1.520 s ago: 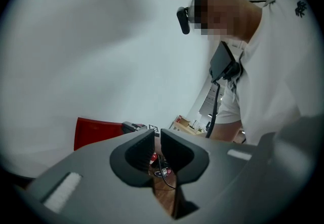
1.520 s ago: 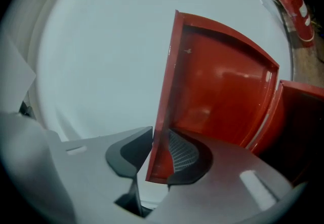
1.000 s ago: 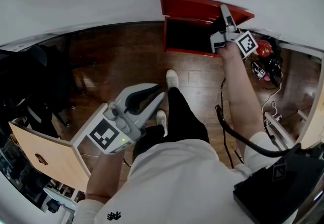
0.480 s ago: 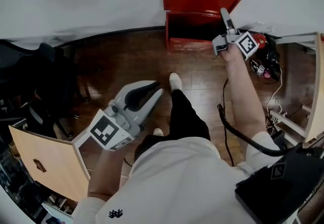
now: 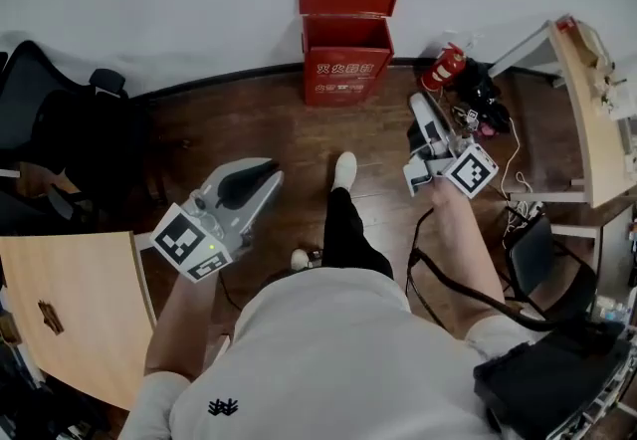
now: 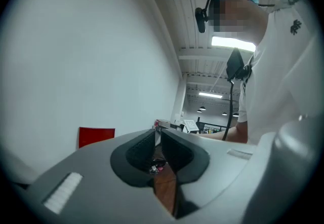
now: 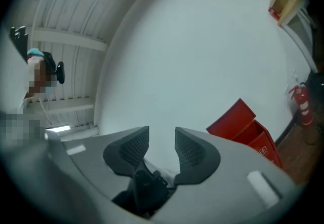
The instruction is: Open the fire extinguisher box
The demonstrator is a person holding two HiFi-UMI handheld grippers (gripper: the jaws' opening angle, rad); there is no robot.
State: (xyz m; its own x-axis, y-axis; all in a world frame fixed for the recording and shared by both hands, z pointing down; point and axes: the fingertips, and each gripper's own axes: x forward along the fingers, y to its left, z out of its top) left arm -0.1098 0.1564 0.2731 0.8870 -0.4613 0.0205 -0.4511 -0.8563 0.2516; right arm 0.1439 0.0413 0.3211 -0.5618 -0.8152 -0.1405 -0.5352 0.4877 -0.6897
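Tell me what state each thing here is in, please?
fire extinguisher box, open, lid raised.
fire extinguisher, upright on the floor near the box.
left gripper, fingers almost together, empty.
right gripper, fingers apart, just been closing, empty.

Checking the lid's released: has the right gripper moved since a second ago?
Yes. The right gripper pulled back from the red box toward the person; its empty tongs have just been closing partway.
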